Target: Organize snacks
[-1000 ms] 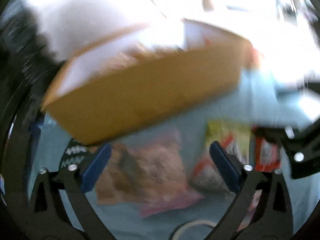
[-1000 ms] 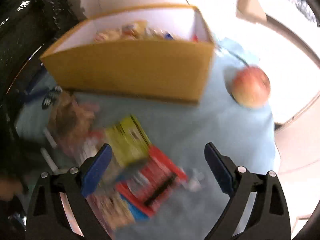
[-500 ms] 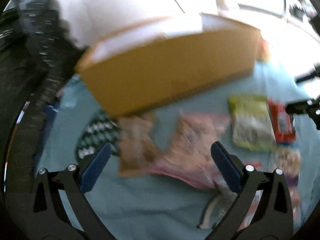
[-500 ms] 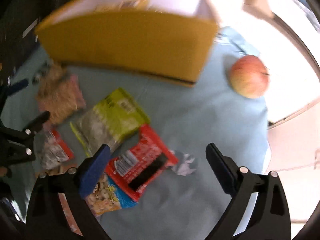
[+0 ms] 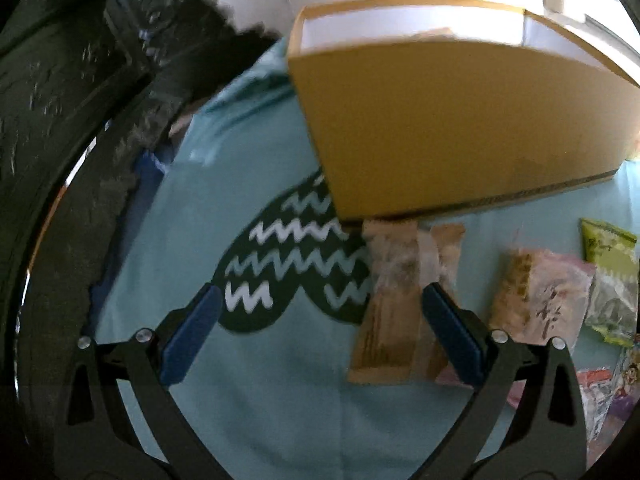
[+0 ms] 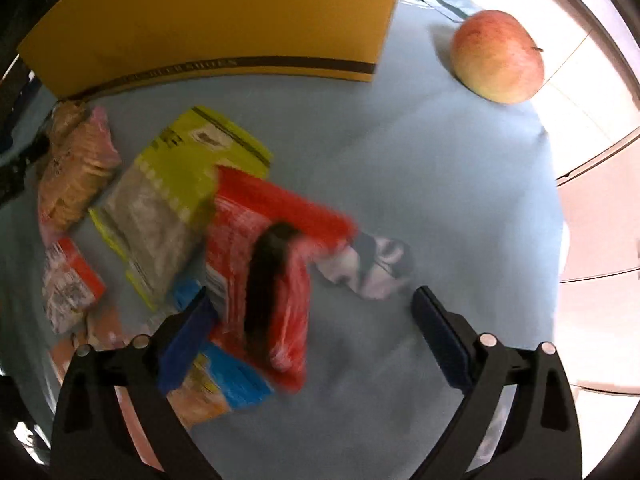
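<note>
A light blue cloth [image 6: 460, 168] is covering the table, with a dark green zigzag-patterned patch [image 5: 292, 264] showing in the left wrist view. A yellow cardboard box [image 5: 460, 120] is standing at the far side, its white inside visible. The left tool [image 5: 320, 332] is hovering released over the cloth, its right finger just over a tan wrapped snack bar [image 5: 396, 300]; a pink cracker packet [image 5: 540, 296] and a lime-green pouch [image 5: 612, 280] are lying further right. The right tool [image 6: 316, 336] is also spread wide, empty, above a blurred red snack packet [image 6: 264, 248] that is overlapping the lime-green pouch and a blue-and-orange packet [image 6: 224, 388]. An apple [image 6: 498, 56] is sitting beside the box's right end.
</note>
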Motion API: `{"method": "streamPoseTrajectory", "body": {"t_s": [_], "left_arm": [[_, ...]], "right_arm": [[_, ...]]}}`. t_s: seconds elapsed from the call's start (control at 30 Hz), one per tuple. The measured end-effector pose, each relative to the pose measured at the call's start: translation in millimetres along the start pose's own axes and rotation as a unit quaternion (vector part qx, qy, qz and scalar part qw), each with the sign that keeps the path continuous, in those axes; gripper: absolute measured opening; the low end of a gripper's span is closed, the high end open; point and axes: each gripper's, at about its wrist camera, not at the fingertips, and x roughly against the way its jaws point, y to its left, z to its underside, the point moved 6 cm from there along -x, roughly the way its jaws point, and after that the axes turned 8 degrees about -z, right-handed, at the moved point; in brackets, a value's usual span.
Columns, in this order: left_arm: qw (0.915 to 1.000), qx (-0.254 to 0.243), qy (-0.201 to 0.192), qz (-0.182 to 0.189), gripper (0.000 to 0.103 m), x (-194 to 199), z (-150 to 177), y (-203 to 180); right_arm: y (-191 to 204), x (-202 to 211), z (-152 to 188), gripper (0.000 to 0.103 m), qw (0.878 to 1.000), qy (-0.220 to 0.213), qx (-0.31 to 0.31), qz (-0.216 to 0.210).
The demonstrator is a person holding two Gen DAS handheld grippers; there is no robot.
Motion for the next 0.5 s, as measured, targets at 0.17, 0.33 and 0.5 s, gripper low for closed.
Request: {"method": "streamPoseTrajectory", "body": {"t_s": [0.17, 0.33, 0.5], "left_arm": [[0.9988, -0.041, -0.018, 0.018, 0.101, 1, -11, -24], [0.9978, -0.060, 0.005, 0.028, 0.101, -12, -3, -42], [0.9980, -0.011, 0.052, 0.034, 0.101, -28, 8, -17]], "right_arm": [[-3, 10, 6, 0.081, 0.999, -0.031, -0.016, -0.030], [11, 18, 12, 0.081, 0.999, -0.031, 0.000, -0.011], [12, 19, 18, 0.086, 0.999, -0.041, 0.007, -0.013]]}}
